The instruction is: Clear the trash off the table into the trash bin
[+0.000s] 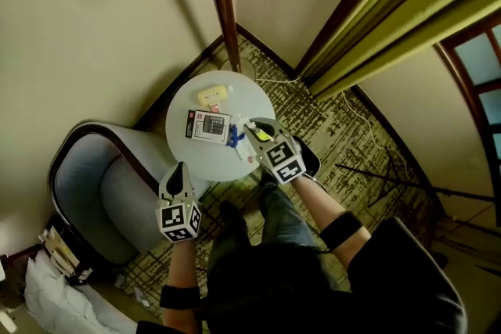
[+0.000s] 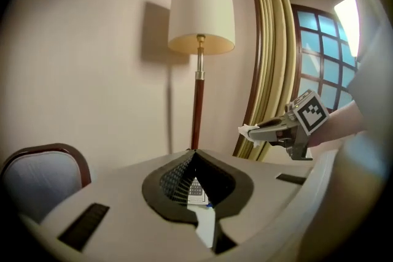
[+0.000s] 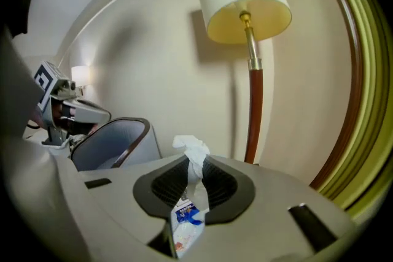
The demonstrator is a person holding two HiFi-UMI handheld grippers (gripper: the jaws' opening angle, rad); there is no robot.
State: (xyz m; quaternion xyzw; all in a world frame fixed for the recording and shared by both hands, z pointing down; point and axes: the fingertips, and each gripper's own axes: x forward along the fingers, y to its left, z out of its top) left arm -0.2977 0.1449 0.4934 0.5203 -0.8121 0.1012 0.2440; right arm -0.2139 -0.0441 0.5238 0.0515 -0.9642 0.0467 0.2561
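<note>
Head view: the right gripper hangs over the round table, where a black-and-white card and yellow packet lie; the left gripper hovers off the table's near edge. Left gripper view: jaws closed, empty. Right gripper view: jaws narrowly pinch a crumpled tissue and blue-printed wrapper above the table.

Table top: smooth, matt white. Lamp pole: glossy dark wood, brass-look metal collar. Shade: matt cream cloth. Armchair: grey cloth, glossy dark wood frame. Curtain: olive cloth, slight sheen. Carpet: rough woven pile. Left gripper, right gripper: matt grey plastic, black ribbed jaw lining. Tissue: crumpled white paper. Wrapper: glossy plastic film, blue print.
</note>
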